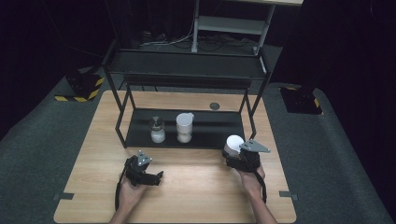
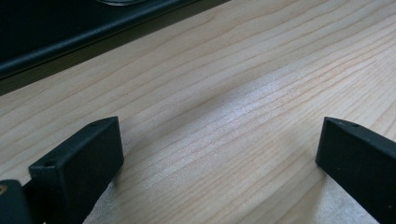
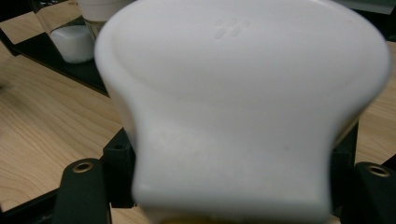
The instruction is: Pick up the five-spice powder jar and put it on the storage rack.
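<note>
Because the left gripper [image 1: 148, 173] rests low over the bare wooden table [image 1: 196, 186] with its jaws spread wide and nothing between them, it poses little risk, though it could scrape the wood if it drops further. On the lower black shelf of the rack [image 1: 140, 135], a glass shaker [image 1: 157, 129] with a metal cap stands holding white grains in its lower half, and just beside it to the right is a white-lidded container [image 1: 184, 127] with white contents at the bottom; what they are I cannot tell. Farther right, the right gripper [image 1: 236, 158] is clamped on a white shaker [image 1: 233, 143], held just in front of the rack's front right corner, near the post [image 1: 252, 122]. In the right gripper view that white shaker [image 3: 243, 107] flares smoothly above a narrower waist, with small holes on top; its contents are hidden. My worry is that the smooth body could slip or tilt in the jaws, spill through the holes, or knock the post or the neighbouring containers on the way in.
</note>
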